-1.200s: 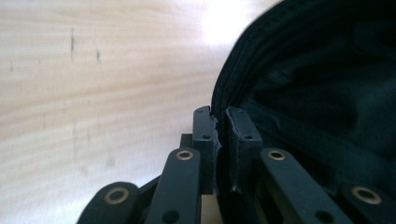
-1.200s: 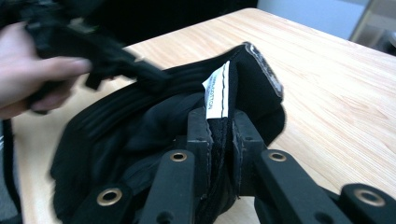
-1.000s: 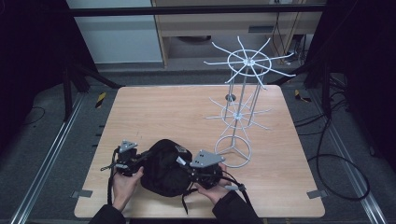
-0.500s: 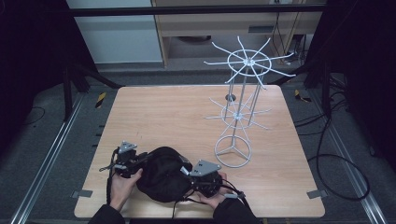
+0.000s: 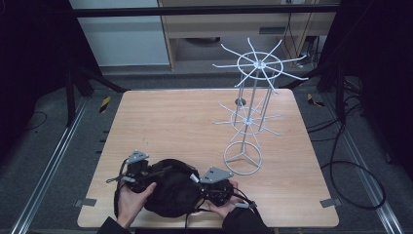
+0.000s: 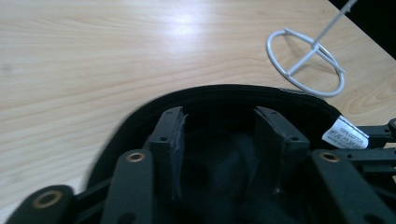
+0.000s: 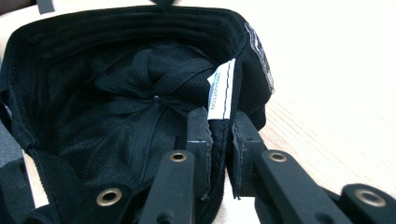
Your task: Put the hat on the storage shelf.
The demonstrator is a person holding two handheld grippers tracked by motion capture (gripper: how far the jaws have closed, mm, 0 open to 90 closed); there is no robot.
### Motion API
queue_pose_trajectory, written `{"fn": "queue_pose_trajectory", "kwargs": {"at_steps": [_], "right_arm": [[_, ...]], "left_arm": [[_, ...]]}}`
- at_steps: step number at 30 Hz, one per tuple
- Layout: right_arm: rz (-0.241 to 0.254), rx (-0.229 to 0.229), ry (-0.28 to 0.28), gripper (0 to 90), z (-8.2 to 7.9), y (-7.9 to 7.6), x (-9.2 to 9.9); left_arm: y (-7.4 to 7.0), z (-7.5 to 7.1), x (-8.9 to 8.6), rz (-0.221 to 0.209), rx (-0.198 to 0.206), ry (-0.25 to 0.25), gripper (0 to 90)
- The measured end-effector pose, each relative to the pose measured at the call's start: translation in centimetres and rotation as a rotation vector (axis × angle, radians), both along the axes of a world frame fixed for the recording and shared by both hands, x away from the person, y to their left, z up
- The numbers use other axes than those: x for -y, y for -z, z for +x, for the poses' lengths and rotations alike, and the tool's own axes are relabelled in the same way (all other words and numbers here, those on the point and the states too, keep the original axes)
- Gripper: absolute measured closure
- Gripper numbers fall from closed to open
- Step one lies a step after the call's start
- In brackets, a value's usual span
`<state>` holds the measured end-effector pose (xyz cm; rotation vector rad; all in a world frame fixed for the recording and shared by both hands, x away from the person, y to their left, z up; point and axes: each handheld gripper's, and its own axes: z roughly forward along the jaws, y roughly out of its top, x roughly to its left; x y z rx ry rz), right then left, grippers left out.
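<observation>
Right gripper view: black cap [image 7: 140, 93] upturned, white label [image 7: 222, 91] inside.

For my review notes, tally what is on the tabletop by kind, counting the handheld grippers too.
Black cap: 1
White wire rack: 1
Grippers: 2, the left gripper and the right gripper
Total: 4

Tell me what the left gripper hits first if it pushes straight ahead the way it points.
Most likely the black cap itself: the left gripper has its jaws apart inside it, facing the far rim. Beyond lies bare table; the white wire stand's base ring sits off to the right.
</observation>
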<state>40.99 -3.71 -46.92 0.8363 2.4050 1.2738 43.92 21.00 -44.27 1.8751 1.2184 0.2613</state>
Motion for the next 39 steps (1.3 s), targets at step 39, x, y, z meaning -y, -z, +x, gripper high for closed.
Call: {"fn": "queue_pose_trajectory", "kwargs": {"at_steps": [39], "right_arm": [[-0.029, -0.008, -0.117, 79.5, -0.7, 1.0, -1.7]], "left_arm": [[1.9, 0.3, 4.1, -0.042, -0.129, 0.024, 38.9]]}}
